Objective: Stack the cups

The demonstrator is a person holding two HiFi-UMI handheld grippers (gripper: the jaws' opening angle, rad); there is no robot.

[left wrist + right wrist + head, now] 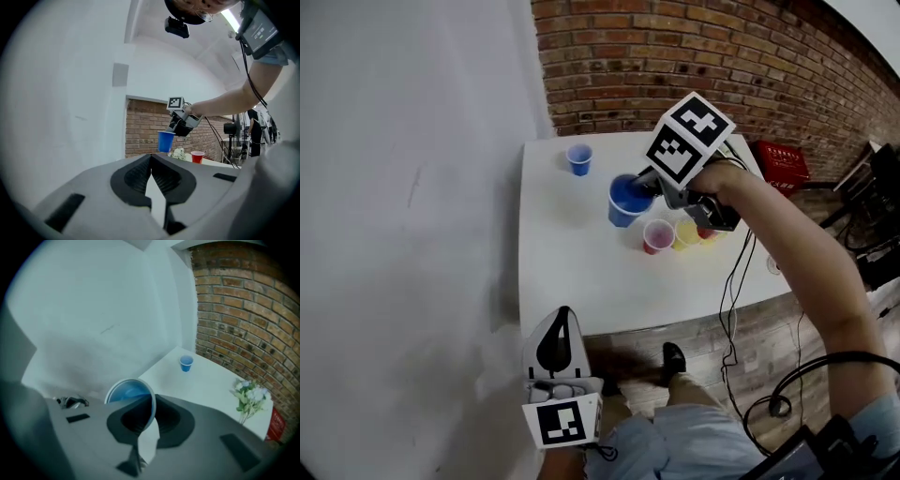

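Left gripper (pixel 563 314) empty; right gripper (pixel 643 182) pinches upright cup (pixel 624 203).

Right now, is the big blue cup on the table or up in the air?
Up in the air: the right gripper pinches the rim of the blue cup, which hangs above the table.

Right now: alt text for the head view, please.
The right gripper holds a large blue plastic cup by its rim above a white table, beside a red plastic cup and a yellow cup. A small blue cup stands farther back. The left gripper is off the table, shut and empty.
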